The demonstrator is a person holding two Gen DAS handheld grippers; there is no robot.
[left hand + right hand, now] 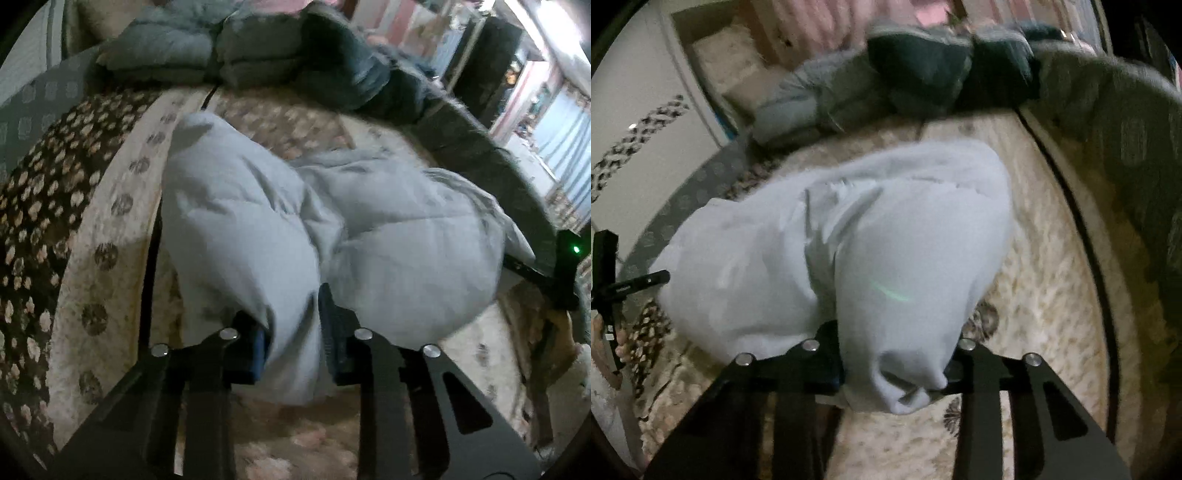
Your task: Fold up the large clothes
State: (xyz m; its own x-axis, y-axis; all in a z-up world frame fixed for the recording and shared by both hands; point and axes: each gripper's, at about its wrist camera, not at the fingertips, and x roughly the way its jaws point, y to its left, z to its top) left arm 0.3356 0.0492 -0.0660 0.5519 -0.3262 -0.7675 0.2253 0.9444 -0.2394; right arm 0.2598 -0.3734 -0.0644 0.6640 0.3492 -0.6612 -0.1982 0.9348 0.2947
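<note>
A large pale grey garment (pixel 369 229) lies bunched on a beige patterned bed cover (pixel 107 229). In the left wrist view, my left gripper (pixel 291 325) is shut on a thick fold at the garment's near edge, which hangs lifted between the blue pads (pixel 258 343). In the right wrist view, the same garment (pixel 886 240) drapes over my right gripper (pixel 894 358), which is shut on another bunched part of the near edge; the cloth hides its pads. Each view shows the other gripper at its edge: the right gripper's body (pixel 561 273) and the left gripper's body (pixel 609 280).
Folded grey and dark clothes (pixel 258 48) are stacked at the far end of the bed (pixel 916 74). A dark brown spotted blanket (pixel 37 206) lies on the left and a grey bed border (pixel 1126 155) runs along the right. A white wardrobe door (pixel 635 110) stands beyond.
</note>
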